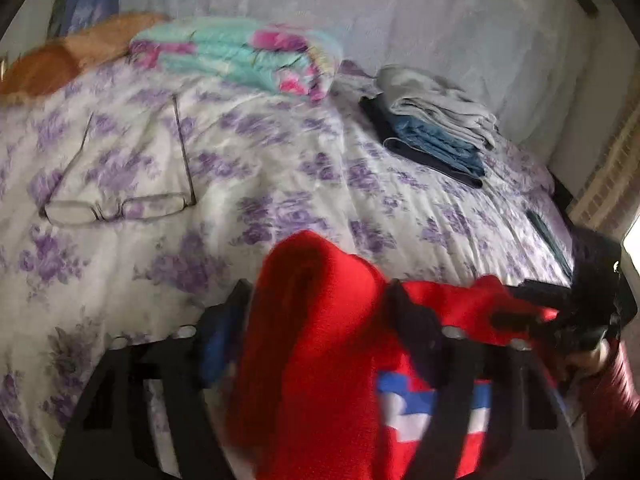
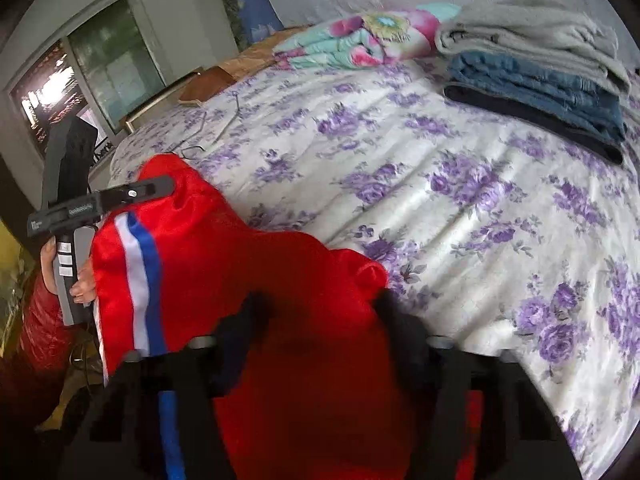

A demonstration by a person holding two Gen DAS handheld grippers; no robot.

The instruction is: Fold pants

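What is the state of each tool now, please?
Left tool: closed on the red pants.
Right tool: closed on the red pants.

Eyeglasses [image 1: 120, 204], floral quilt [image 1: 240, 56] and folded clothes stack [image 1: 436, 132] on bedspread [image 1: 280, 168].

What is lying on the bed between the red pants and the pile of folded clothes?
Nothing: only bare floral bedspread separates the red pants from the folded clothes, clearest in the right wrist view.
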